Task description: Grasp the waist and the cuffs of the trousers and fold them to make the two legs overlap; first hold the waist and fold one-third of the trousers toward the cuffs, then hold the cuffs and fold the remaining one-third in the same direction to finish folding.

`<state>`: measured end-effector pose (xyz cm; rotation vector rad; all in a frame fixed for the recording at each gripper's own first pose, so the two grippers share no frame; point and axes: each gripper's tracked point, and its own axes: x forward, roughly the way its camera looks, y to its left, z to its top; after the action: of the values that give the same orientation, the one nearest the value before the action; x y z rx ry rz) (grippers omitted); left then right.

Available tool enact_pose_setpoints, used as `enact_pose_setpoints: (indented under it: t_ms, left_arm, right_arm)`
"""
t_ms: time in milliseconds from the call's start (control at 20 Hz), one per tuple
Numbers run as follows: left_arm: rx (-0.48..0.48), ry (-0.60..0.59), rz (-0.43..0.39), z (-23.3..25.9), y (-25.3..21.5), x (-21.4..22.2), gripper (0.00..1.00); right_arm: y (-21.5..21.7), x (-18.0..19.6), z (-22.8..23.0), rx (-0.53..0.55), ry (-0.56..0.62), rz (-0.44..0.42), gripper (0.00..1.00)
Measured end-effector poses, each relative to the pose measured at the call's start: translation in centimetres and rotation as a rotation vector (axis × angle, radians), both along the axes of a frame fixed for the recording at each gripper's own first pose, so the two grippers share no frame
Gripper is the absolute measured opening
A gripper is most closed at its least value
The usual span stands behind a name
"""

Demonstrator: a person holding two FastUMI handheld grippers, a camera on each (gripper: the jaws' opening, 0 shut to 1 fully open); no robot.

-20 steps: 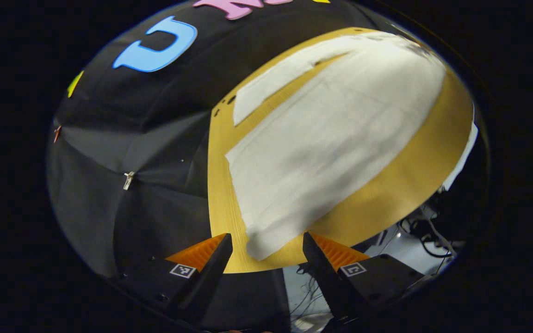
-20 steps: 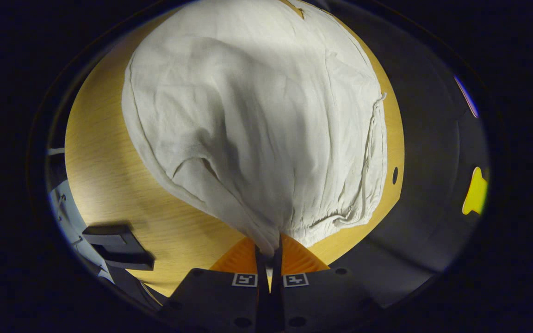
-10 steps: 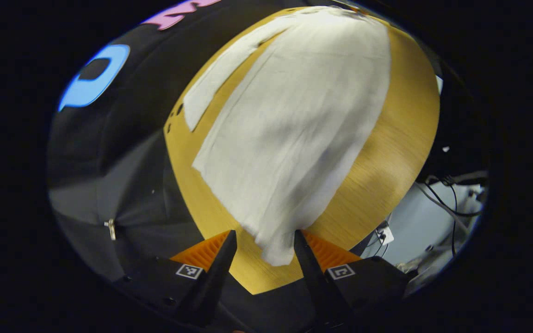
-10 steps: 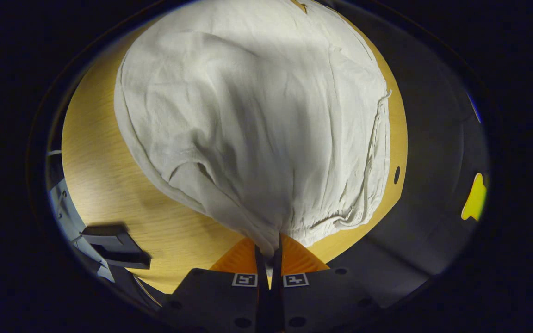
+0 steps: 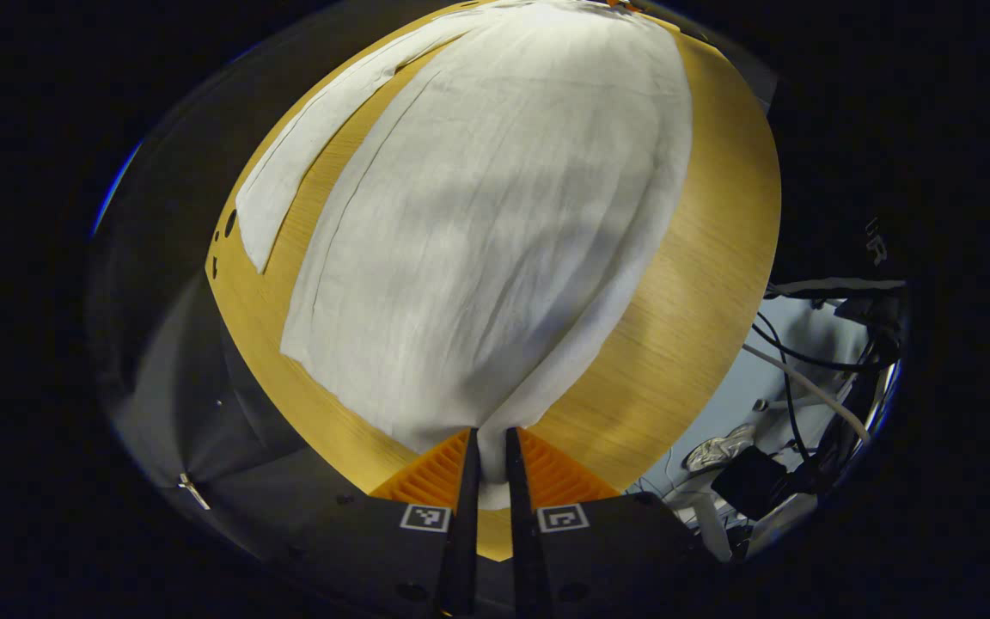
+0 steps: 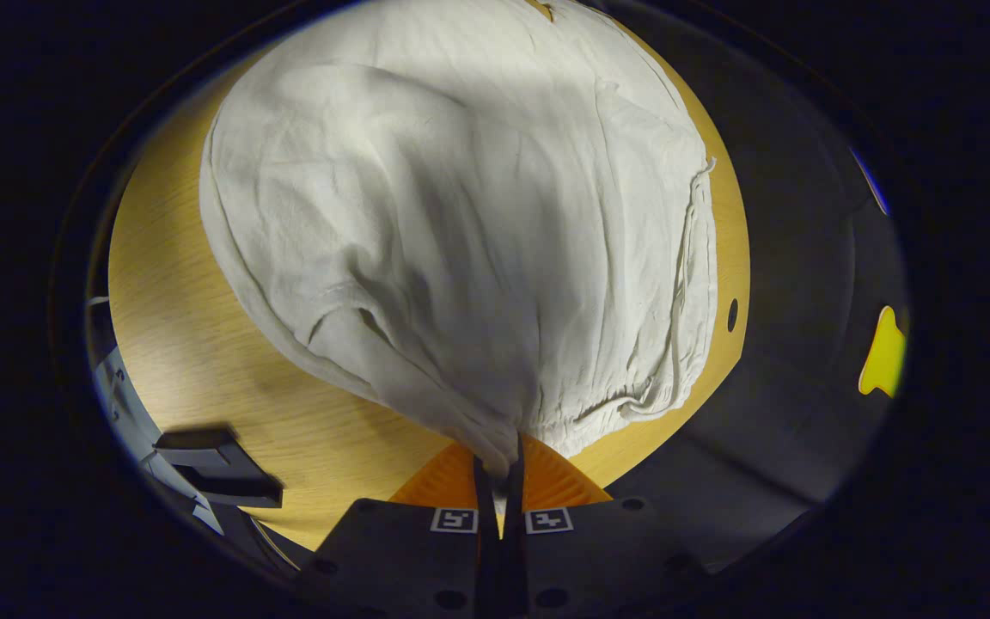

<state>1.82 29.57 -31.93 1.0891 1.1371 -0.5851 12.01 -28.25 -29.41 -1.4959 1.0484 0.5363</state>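
Left hand-held gripper [image 5: 487, 464] pinched on trousers [image 5: 495, 215] cuff corner, probably; right hand-held gripper [image 6: 499, 468] clamps gathered waist. Trousers spread mid-frame on bench [image 5: 701, 327]; bare bench lower left in right gripper view.

No legible text, numbers or brands. Small square coded markers sit on each gripper body; they carry no readable characters.
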Motion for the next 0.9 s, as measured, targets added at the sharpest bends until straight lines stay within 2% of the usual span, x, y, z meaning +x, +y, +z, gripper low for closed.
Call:
enact_pose_setpoints:
  t_ms: [250, 550, 900]
  left_arm:
    - [0.006, -0.043, -0.031, -0.1, -0.3, -0.1, 0.06]
    - [-0.038, -0.17, 0.037, 1.4, -0.7, 0.8, 0.06]
    - [-0.111, -0.354, 0.106, 7.8, -1.2, 5.1, 0.05]
  right_arm:
    - [-0.2, 0.2, 0.1, 0.01, -0.045, 0.018, 0.05]
    - [-0.1, 0.5, 1.0, 0.112, -0.108, -0.075, 0.05]
    - [0.7, 3.4, 7.2, 0.287, -0.31, -0.224, 0.05]
